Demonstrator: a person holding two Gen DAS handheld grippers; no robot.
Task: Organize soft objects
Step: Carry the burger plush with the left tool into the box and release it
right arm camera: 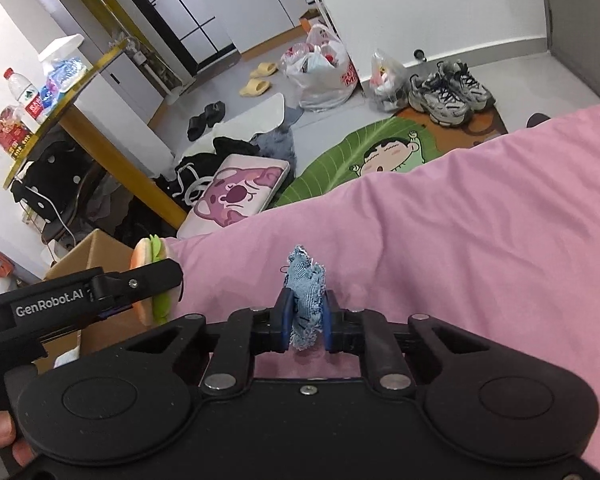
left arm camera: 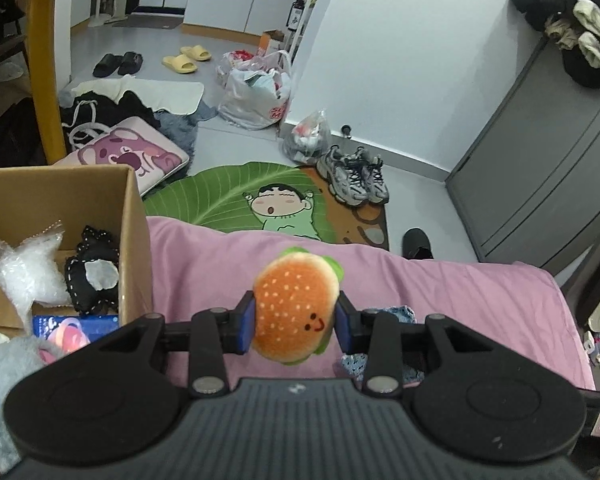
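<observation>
My left gripper [left arm camera: 295,322] is shut on a plush hamburger [left arm camera: 296,306] with a smiling face and holds it above the pink bedsheet [left arm camera: 460,292], just right of the cardboard box [left arm camera: 56,192]. The same gripper and hamburger [right arm camera: 152,276] show at the left of the right wrist view, next to the box [right arm camera: 96,248]. My right gripper [right arm camera: 306,320] is shut on a frayed blue denim piece [right arm camera: 306,296] above the pink sheet [right arm camera: 460,220]. That denim piece [left arm camera: 396,316] also peeks out behind the left gripper's fingers.
The box holds a bubble-wrap star [left arm camera: 24,272], a black plush [left arm camera: 94,276], a blue book [left arm camera: 76,326] and a grey fluffy toy [left arm camera: 4,372]. On the floor lie a green leaf rug [left arm camera: 236,196], a pink bear cushion [left arm camera: 132,152], sneakers [left arm camera: 354,176] and bags [left arm camera: 256,92]. A grey cabinet [left arm camera: 548,152] stands at the right.
</observation>
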